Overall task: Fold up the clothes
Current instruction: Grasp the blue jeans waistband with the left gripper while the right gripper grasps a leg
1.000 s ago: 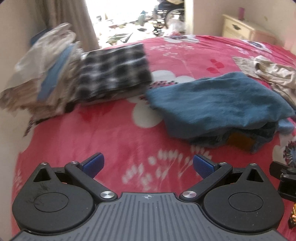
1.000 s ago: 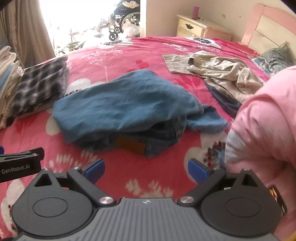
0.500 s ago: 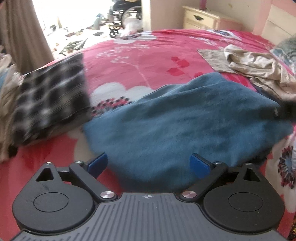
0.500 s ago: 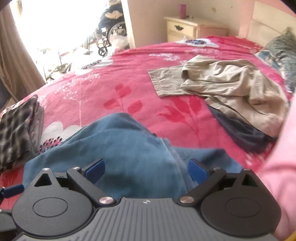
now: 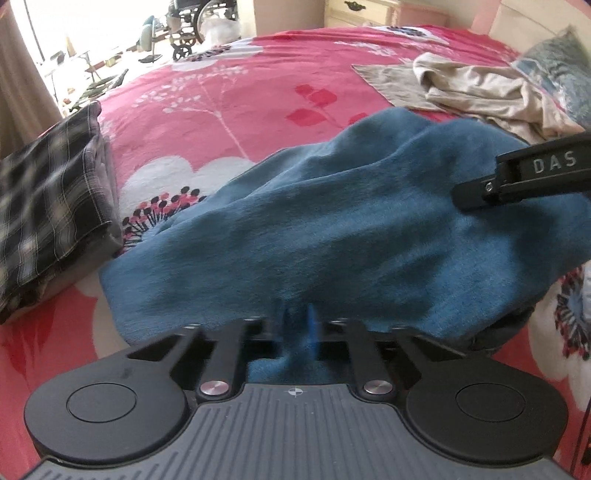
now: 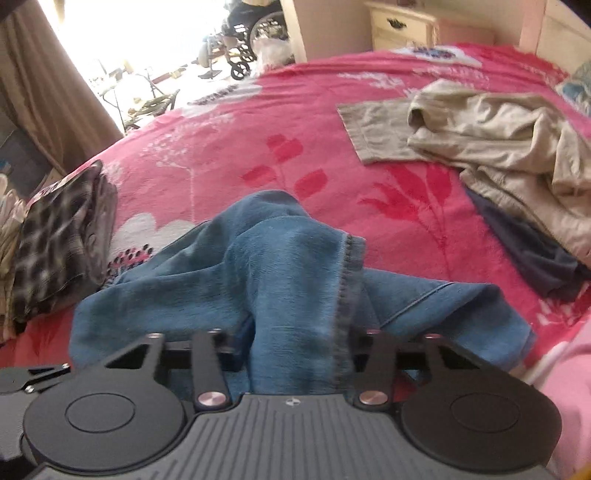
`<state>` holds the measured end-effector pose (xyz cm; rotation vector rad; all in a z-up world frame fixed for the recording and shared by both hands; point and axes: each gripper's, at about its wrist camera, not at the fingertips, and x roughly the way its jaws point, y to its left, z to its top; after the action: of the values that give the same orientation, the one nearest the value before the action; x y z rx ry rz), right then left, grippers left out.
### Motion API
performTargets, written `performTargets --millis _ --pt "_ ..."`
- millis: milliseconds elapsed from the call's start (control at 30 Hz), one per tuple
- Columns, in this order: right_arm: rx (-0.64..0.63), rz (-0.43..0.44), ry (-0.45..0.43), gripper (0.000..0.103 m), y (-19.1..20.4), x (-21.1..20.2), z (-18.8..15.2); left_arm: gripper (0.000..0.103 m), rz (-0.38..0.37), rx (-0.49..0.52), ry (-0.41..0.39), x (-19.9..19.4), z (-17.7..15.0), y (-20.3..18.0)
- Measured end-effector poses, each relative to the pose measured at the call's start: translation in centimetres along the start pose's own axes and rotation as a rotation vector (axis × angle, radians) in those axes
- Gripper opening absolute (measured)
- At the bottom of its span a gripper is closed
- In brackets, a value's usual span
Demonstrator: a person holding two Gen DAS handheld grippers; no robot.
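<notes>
A pair of blue jeans lies crumpled on the pink floral bedspread. My left gripper is shut on the near edge of the denim, which bunches up between its jaws. In the right wrist view the jeans rise in a peak, and a hemmed fold drapes over my right gripper, which is shut on it with its fingertips hidden by the cloth. The right gripper's black body shows at the right edge of the left wrist view.
A folded plaid garment sits to the left, on a stack. Crumpled beige clothes and a dark garment lie to the right. A pink sleeve is at the lower right. Past the bed stand a nightstand and a wheelchair.
Both grippers moved forward onto the jeans and went from open to shut on the denim. The cloth is now pulled up into a peak at the right gripper.
</notes>
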<state>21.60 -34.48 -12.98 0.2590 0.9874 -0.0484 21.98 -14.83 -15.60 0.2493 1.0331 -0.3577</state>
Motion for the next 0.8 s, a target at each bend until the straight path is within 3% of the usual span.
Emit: performTargets --millis 333,467,800 --pt "-0.012 0.06 -0.032 0.032 2.2 -6.3 -3.8 0.0 -0.036 -0.01 -0.02 -3.5 -3.0 1.1" --pt "0.003 0.124 -0.004 0.031 3.2 -8.6 -6.0 0.0 -0.081 -0.01 -0.023 -5.2 -4.1 1.1" --pt "-0.095 0.249 0.079 0.029 7.7 -13.1 -12.9 0.0 -0.166 -0.029 0.019 -11.0 -10.2 3.2"
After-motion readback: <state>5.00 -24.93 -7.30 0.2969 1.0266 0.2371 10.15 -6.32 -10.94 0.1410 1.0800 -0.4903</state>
